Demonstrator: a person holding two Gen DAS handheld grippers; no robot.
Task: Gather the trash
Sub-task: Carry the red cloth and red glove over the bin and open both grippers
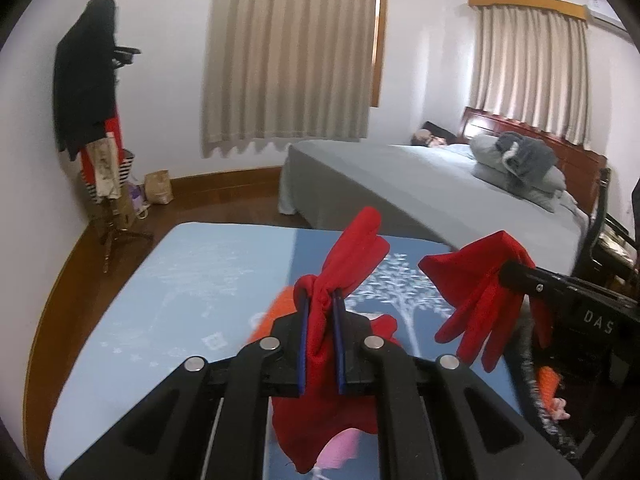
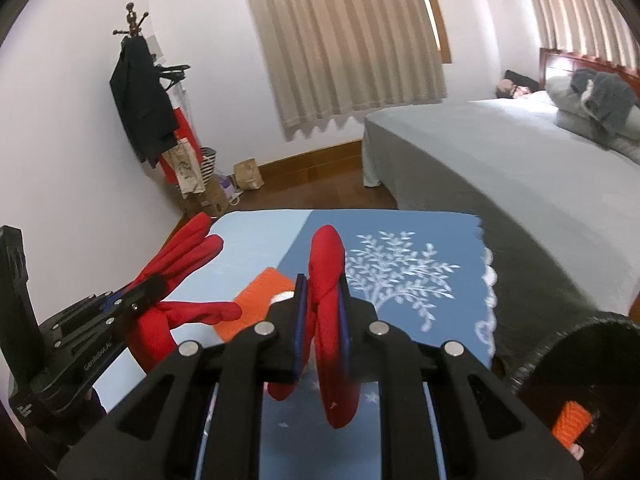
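Left wrist view: left gripper (image 1: pixel 320 308) clamped tight on a red glove (image 1: pixel 352 252), fabric bunched between the blue pads, fingers of the glove sticking up, cuff hanging below. Same view, off to the right, the right gripper (image 1: pixel 516 276) pinches a second red glove (image 1: pixel 476 288), which dangles clear of the blue table cover (image 1: pixel 180 280).

Right wrist view confirms it: right gripper (image 2: pixel 322 292) closed on its glove (image 2: pixel 328 256), left gripper (image 2: pixel 144 292) beside it with the other glove (image 2: pixel 180 256) splayed out.

Both gloves are off the table, held in the air, apart from each other. An orange cloth (image 2: pixel 264 292) lies on the cover under them. A dark round bin (image 2: pixel 576 368) sits at the right table edge, something orange already inside.

Step, as I read it: carry phase, both items lifted, not yet dropped. Next move probably means swinging each gripper over the bin mouth and releasing only once the dangling fabric hangs inside the rim. Risk: a glove catching on the rim. Orange cloth probably still to collect.
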